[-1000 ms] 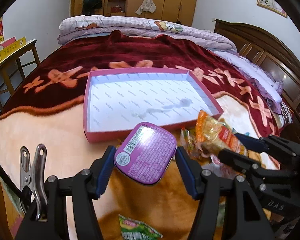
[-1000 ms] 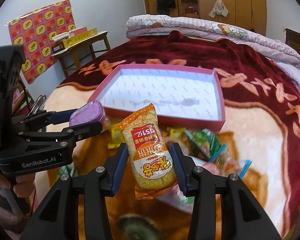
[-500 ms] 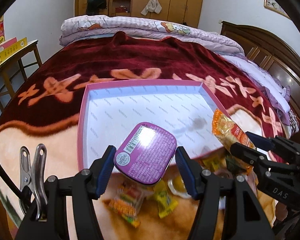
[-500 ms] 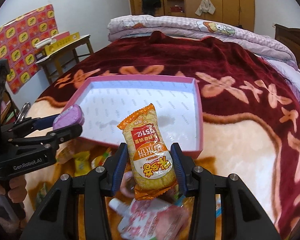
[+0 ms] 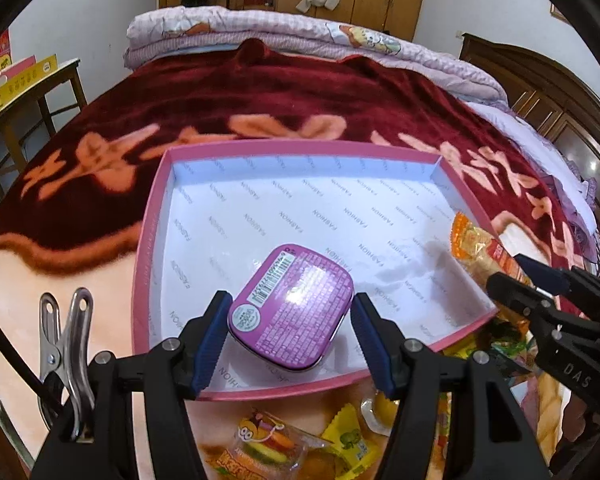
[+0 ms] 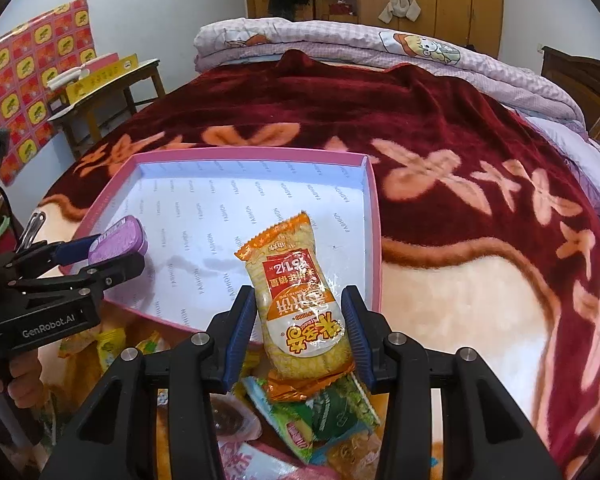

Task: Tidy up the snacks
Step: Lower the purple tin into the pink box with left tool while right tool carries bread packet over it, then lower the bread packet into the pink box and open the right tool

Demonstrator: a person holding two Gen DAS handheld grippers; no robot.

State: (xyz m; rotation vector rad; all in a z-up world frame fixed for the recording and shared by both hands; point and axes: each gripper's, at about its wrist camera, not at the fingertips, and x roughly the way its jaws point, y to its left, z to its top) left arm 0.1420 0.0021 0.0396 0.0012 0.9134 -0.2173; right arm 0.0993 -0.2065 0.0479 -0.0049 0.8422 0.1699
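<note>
Left view alone shows the clip (image 5: 62, 344) on the left tool (image 5: 290, 330); right view alone shows the hand (image 6: 18, 380) beneath it. Left tool is clamped on the tin (image 5: 290, 308), right tool (image 6: 302, 328) on the orange packet (image 6: 300, 300), both above the box (image 5: 152, 240). Nothing lies inside the box. Loose snacks (image 6: 320, 412) lie on the bed (image 6: 460, 120) beside it.

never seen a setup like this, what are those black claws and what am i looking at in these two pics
They are two hand-held grippers, each with a fisheye camera looking along its fingers; a person holds one in each hand. The left gripper holds a purple tin. The right gripper holds an orange snack packet. Both hang over a pink box with nothing else in it, lying on a blanket-covered bed. More wrapped snacks lie on the blanket near the box's front edge.
</note>
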